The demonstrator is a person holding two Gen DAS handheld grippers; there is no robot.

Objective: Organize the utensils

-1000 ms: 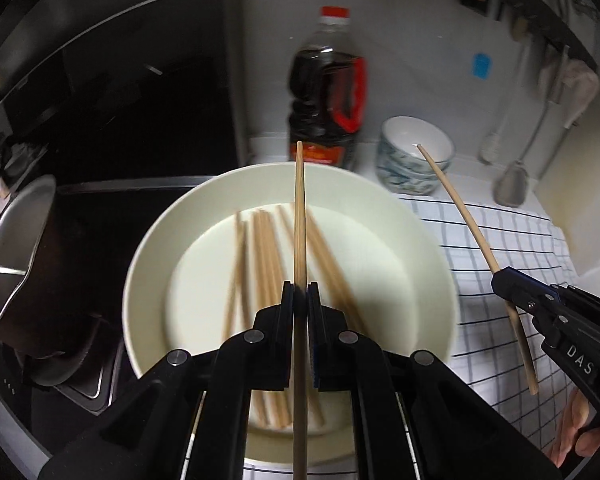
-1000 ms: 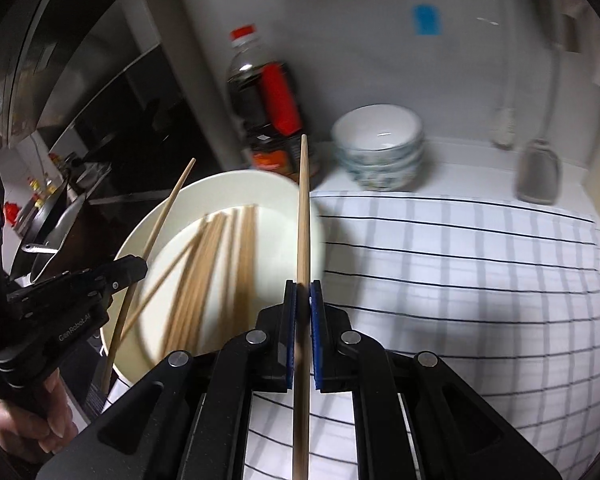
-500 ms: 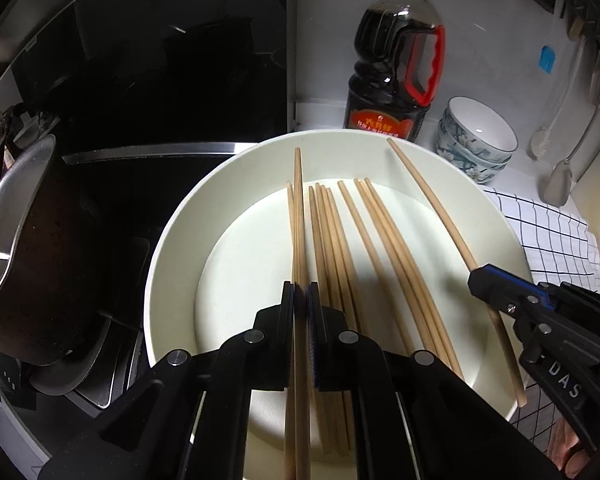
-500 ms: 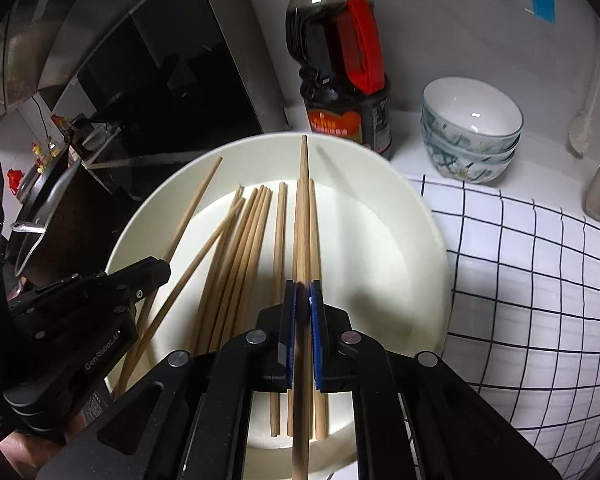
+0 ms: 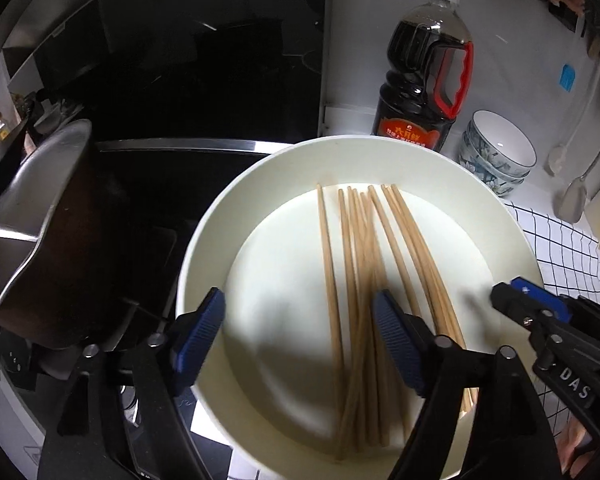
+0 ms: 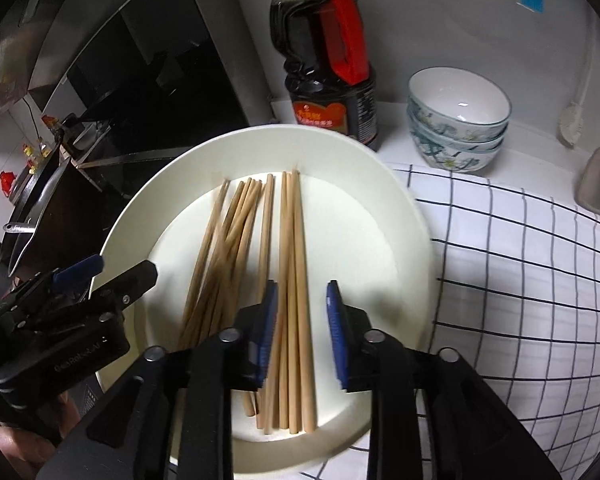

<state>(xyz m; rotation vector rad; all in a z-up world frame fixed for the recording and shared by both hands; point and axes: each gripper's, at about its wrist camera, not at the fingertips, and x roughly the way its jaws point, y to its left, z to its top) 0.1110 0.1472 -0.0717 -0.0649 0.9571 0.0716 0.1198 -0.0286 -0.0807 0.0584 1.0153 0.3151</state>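
The left gripper (image 5: 298, 334) hangs over the near side of a wide, shallow cream-white round plate (image 5: 216, 216), its blue-padded jaws spread wide and opening, with nothing pinched; between and under the pads lie loose pale wooden chopsticks (image 5: 356, 264), none touched by the pads as far as the view shows; the right gripper (image 6: 302, 332) hovers over the same plate (image 6: 396, 216), its jaws a modest way apart and opening, two or three of the chopsticks (image 6: 290, 240) lying on the plate in the gap below, free of the pads; all the chopsticks rest inside the plate in a loose, roughly parallel bundle, fanned and crossing at the near end, tips pointing toward the far rim; each gripper shows at the edge of the other's view, the right one (image 5: 512, 300) at the plate's right rim, the left one (image 6: 112, 276) at its left rim, with part of a hand (image 6: 16, 440) beneath it; the plate sits on a white counter cloth with a thin black grid (image 6: 520, 264); behind the plate stands a dark sauce bottle with a red handle and cap (image 5: 424, 80); just beside it a stack of white bowls with blue-green floral pattern (image 6: 458, 120); to the left a steel pot with a dark inside (image 5: 32, 224) stands by the black stove; pale ladles (image 5: 576, 196) hang on the wall at right.
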